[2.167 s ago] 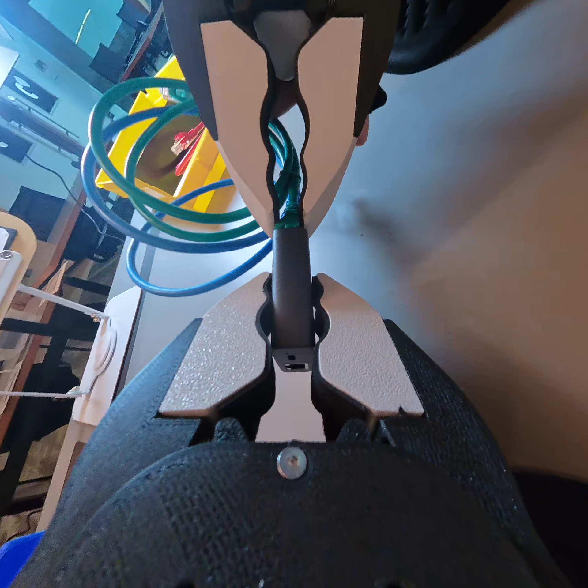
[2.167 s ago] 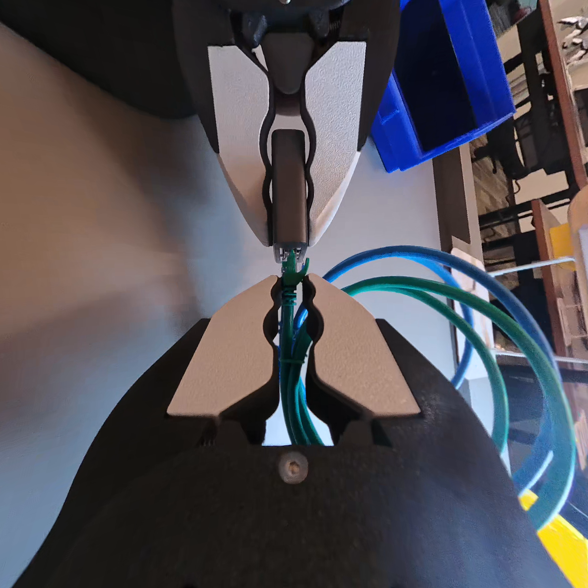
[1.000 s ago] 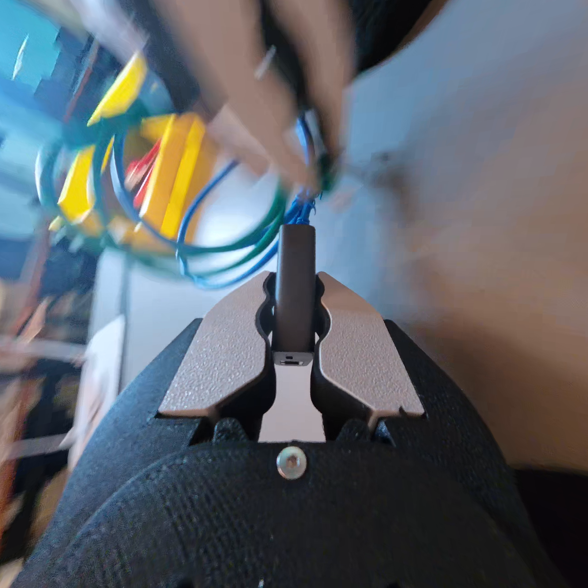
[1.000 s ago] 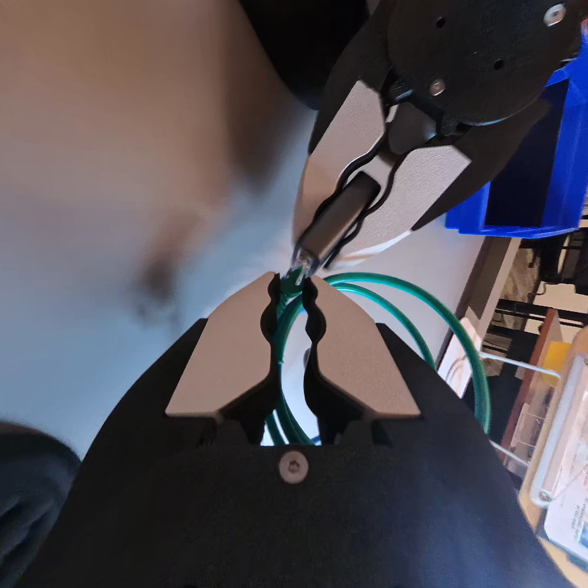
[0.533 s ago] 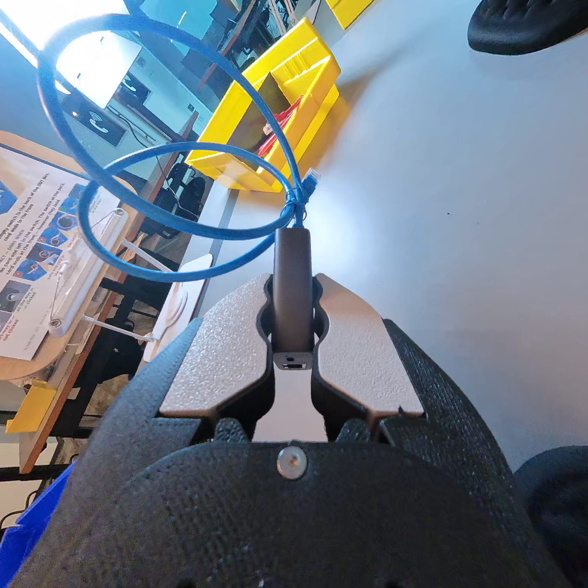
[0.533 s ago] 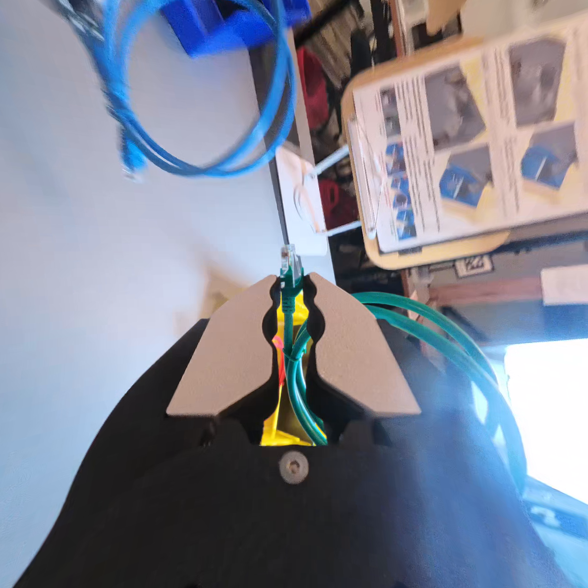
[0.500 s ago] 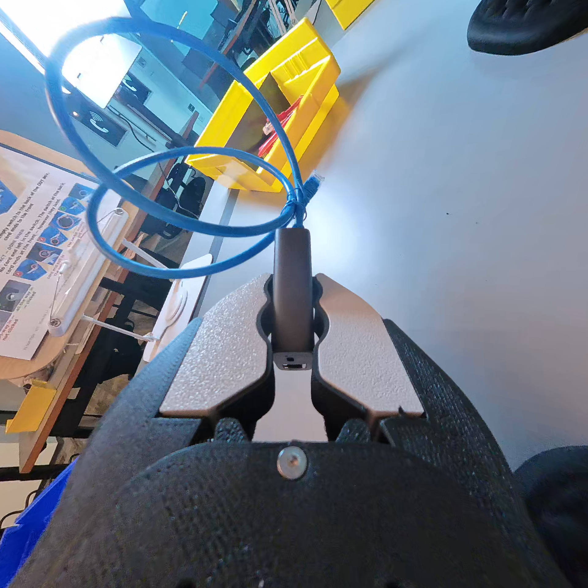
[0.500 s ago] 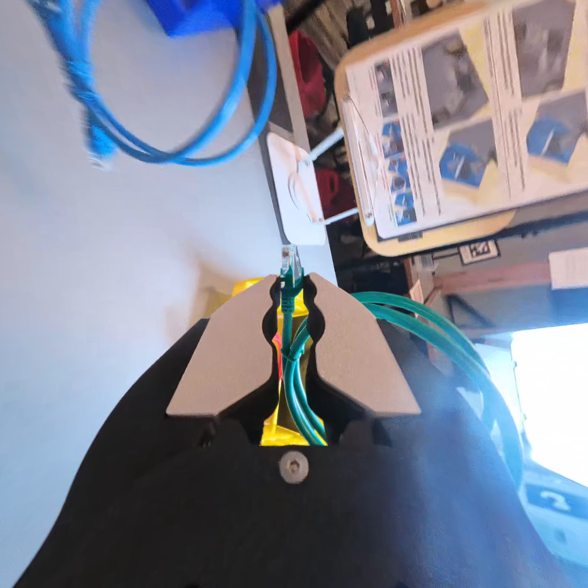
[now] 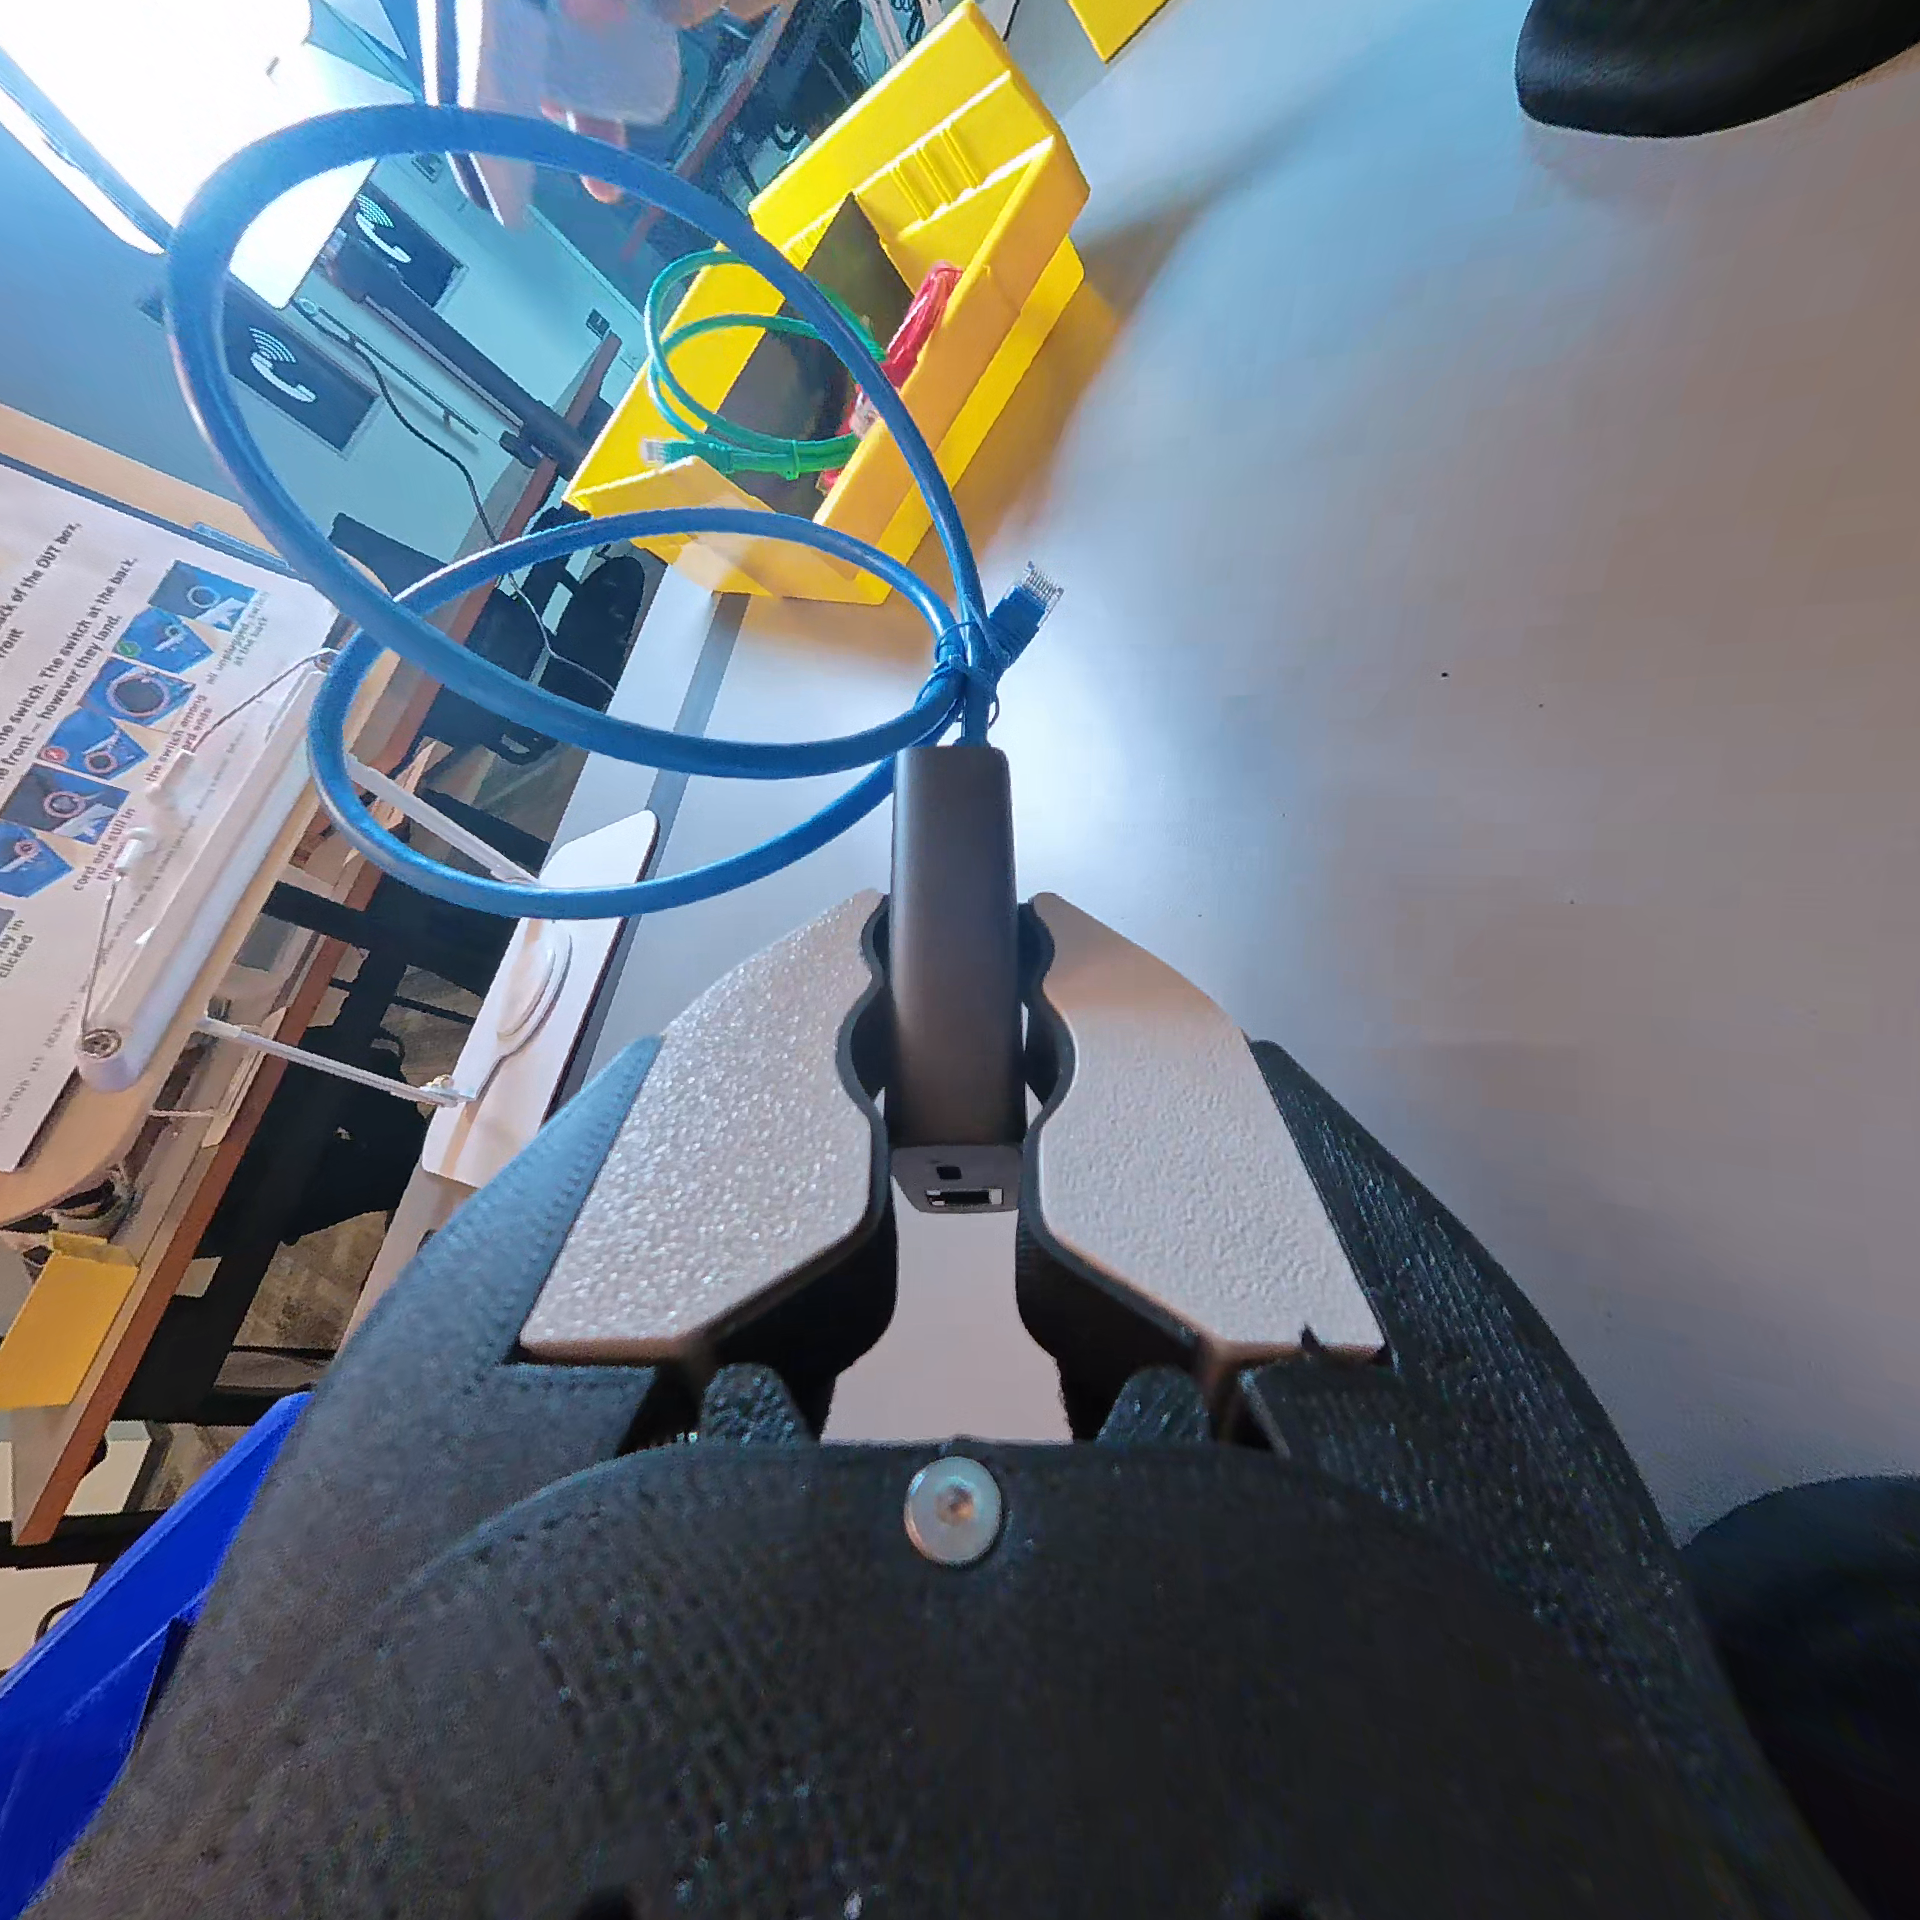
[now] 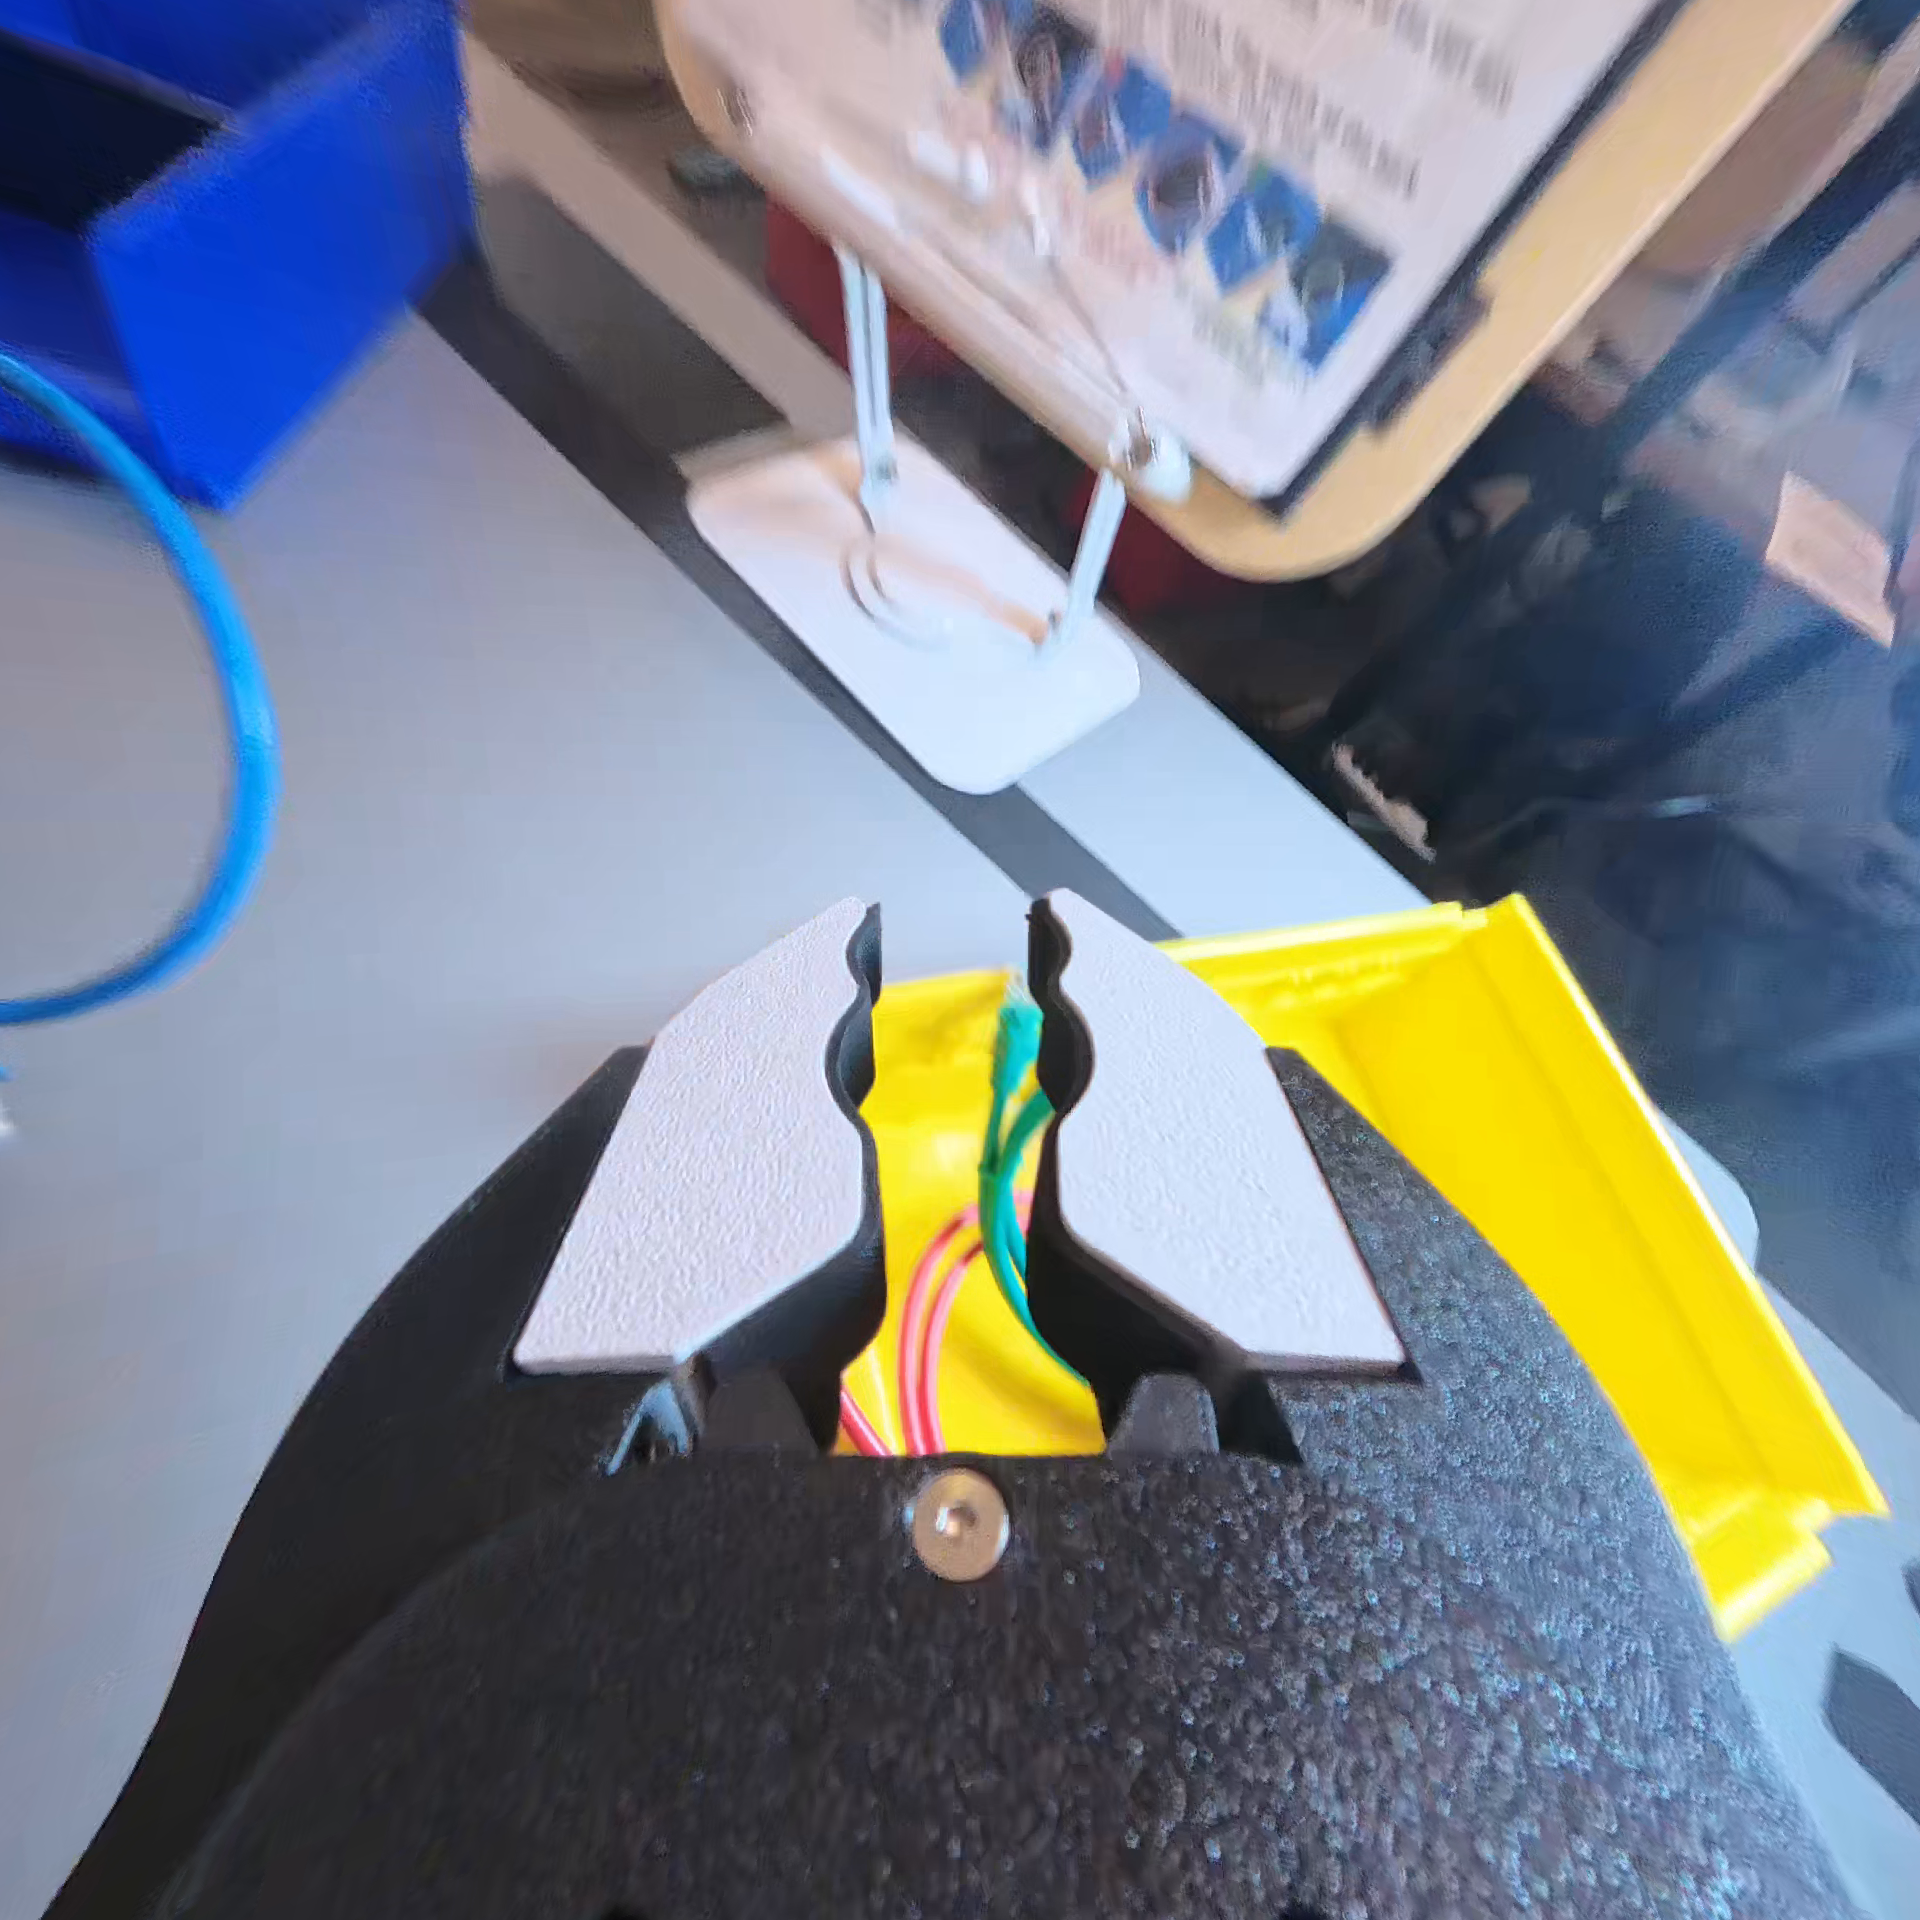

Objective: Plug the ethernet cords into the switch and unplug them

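Observation:
My left gripper (image 9: 954, 925) is shut on the dark grey switch (image 9: 951, 842) and holds it above the grey table. A coiled blue cord (image 9: 582, 717) is plugged into the switch's far end, and its free plug (image 9: 1023, 613) sticks up beside it. My right gripper (image 10: 954, 925) is open and empty above a yellow bin (image 10: 1507, 1143). The green cord (image 10: 1013, 1049) lies loose below its fingers in that bin, next to a red cord (image 10: 935, 1309). The left wrist view also shows the green cord (image 9: 727, 447) at the yellow bin (image 9: 935, 187).
A blue bin (image 10: 260, 239) stands at the table's far left edge. An instruction board on a white wire stand (image 10: 935, 644) sits at the table edge. Part of the blue cord (image 10: 244, 675) shows at the left. A dark rounded object (image 9: 1714, 52) lies on the table. Spacing between my two grippers at the tips: around 30 centimeters.
The green cord came out of the switch. My right gripper carried it over the yellow bin, opened and let it go. The left gripper still holds the switch with the blue cord.

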Demonstrator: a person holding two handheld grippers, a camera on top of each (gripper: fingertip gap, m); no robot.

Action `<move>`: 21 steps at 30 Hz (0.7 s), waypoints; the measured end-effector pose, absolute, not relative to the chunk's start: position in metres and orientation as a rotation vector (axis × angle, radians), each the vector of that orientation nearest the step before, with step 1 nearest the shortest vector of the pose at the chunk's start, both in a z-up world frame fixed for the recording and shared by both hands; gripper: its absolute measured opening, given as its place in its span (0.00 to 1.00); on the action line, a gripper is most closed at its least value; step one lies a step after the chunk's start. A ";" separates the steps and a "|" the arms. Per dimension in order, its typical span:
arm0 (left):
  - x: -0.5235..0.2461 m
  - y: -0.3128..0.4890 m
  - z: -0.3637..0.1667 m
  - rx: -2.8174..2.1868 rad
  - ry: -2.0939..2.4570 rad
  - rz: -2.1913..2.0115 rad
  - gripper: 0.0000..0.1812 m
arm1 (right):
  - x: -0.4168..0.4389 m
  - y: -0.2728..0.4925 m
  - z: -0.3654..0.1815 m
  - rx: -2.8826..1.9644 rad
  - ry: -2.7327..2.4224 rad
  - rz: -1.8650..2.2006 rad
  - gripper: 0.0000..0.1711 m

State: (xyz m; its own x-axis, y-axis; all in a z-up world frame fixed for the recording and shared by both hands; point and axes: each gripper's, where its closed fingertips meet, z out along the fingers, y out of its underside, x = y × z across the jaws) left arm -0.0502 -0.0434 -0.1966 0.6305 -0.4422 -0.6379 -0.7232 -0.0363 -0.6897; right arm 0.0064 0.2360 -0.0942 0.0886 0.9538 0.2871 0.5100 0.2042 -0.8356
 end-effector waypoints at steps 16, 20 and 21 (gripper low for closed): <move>-0.045 -0.041 -0.196 -1.689 0.949 0.310 0.12 | -0.009 -0.049 -0.181 -0.658 -2.046 0.646 0.13; -0.041 -0.043 -0.196 -1.674 0.992 0.341 0.12 | -0.024 -0.044 -0.196 -0.675 -2.019 0.598 0.13; -0.040 -0.043 -0.196 -1.671 1.005 0.352 0.12 | -0.025 -0.041 -0.195 -0.676 -2.004 0.584 0.13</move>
State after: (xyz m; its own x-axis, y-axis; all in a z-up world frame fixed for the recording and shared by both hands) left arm -0.0402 -0.0430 -0.1965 0.5959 -0.4354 -0.6748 -0.7615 -0.0396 -0.6470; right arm -0.0255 -0.0413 -0.1949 -0.4337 0.6616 0.6117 0.2293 0.7375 -0.6352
